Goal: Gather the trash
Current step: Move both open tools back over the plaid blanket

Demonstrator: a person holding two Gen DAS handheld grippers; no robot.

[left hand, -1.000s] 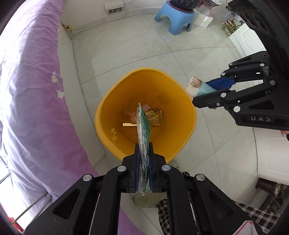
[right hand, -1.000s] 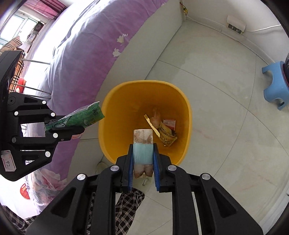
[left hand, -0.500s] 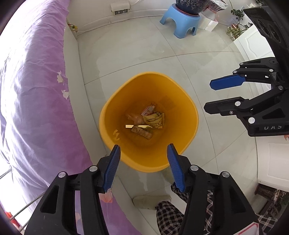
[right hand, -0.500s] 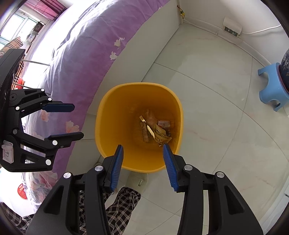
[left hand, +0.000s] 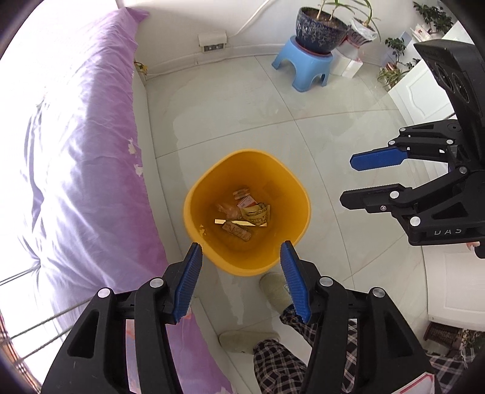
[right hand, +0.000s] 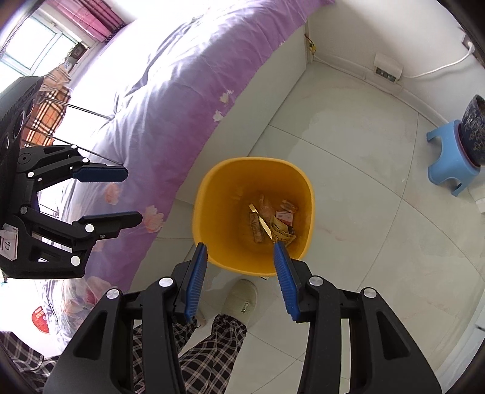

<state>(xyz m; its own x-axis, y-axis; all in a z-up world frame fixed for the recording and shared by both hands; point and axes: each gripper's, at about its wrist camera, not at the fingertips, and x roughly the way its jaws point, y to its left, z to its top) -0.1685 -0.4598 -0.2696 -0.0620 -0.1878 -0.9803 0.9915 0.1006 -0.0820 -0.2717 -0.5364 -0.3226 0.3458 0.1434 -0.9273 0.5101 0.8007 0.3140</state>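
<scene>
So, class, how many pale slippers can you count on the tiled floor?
2. One pale slipper sits just below the yellow plastic bin; the other pale slipper lies lower, nearer the purple bed. None seem hidden.

A home bedroom: a bed (right hand: 169, 100) under a purple floral quilt stands just beside a yellow waste bin (right hand: 212, 185) on pale floor tiles, with a blue stool (left hand: 306, 65) carrying a potted plant (left hand: 321, 28) beyond the bin by the wall.

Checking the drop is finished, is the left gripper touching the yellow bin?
Apart. The right wrist view shows the left gripper open over the bed, clear of the yellow bin.
</scene>
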